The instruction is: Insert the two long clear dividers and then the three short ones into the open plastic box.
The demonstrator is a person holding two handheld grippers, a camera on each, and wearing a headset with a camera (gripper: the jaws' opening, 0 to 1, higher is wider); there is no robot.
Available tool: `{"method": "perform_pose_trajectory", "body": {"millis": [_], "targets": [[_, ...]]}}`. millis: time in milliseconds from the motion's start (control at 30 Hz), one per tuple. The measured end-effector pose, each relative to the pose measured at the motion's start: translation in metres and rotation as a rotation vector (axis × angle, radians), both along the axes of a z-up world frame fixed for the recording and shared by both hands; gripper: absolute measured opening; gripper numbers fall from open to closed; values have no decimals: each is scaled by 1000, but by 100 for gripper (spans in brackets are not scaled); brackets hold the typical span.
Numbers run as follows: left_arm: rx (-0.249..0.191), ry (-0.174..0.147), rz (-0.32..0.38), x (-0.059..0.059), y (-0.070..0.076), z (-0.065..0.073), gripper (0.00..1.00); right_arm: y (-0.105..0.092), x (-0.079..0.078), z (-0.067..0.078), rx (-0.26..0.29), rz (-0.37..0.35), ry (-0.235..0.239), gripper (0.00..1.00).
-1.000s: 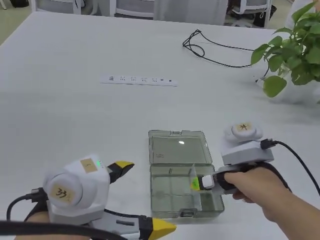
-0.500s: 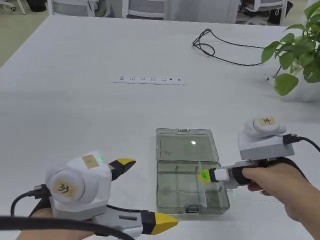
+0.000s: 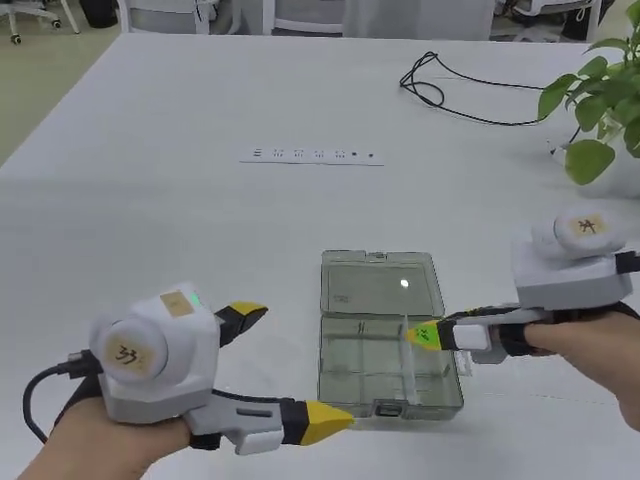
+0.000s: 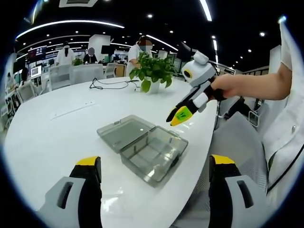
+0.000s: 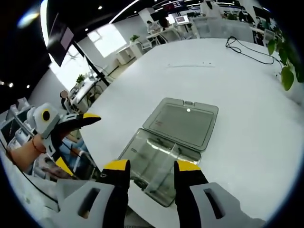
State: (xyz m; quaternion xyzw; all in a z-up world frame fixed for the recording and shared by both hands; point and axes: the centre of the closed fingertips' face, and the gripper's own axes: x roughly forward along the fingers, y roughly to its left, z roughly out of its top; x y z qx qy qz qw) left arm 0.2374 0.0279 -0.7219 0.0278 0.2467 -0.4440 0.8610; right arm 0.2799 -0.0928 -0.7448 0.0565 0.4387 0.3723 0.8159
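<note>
The open plastic box (image 3: 345, 405) lies on the white bench (image 3: 150, 220) in front of the person, its lid (image 3: 380, 288) folded flat on the far side. Clear dividers (image 3: 407, 360) stand in its base; how many I cannot tell.

The right gripper (image 3: 425, 336) hovers just over the right part of the base, tips pointing left. In the right gripper view its fingers (image 5: 116, 168) are parted by a narrow gap, with nothing visible between them.

The left gripper (image 3: 285, 366) is held near the box's left side, clear of it, with its yellow-tipped fingers (image 3: 325, 420) spread wide and empty. The left gripper view looks across the box (image 4: 152, 152) to the right gripper (image 4: 175, 116).

Farther back on the bench lie a white power strip (image 3: 312, 155) and a looped black cable (image 3: 450, 95). A green plant (image 3: 600, 90) stands at the right edge.
</note>
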Motion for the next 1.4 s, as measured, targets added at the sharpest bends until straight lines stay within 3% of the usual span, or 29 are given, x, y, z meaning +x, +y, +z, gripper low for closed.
{"method": "perform_pose_trajectory", "body": {"millis": [33,100,133,300,333,400,433,533,733,1167,1400], "targets": [[3,5,10,1,1,0,96,1,2,5,18,20,-38,42],[5,5,20,2,3,0,95,-2,-1,8,13,31,-41,45],[9,4,27,3,4,0,95,-3,-2,11,6,67,-77,47],[21,13,56,7,10,-1,94,-11,-8,18,17,96,-101,53],[23,13,65,8,11,-1,94,-11,-8,22,21,121,-138,55],[24,23,81,10,14,-3,93,-15,-12,22,7,139,-146,58],[25,24,90,12,16,-4,93,-15,-12,26,-4,171,-199,60],[34,37,105,13,20,-8,91,-18,-18,30,-37,236,-265,67],[60,65,132,17,29,-16,88,-23,-27,34,-18,281,-291,75],[142,141,157,19,42,-41,85,-42,-35,33,1,382,-403,84],[228,200,158,17,50,-61,83,-54,-39,29,15,399,-445,86]]}}
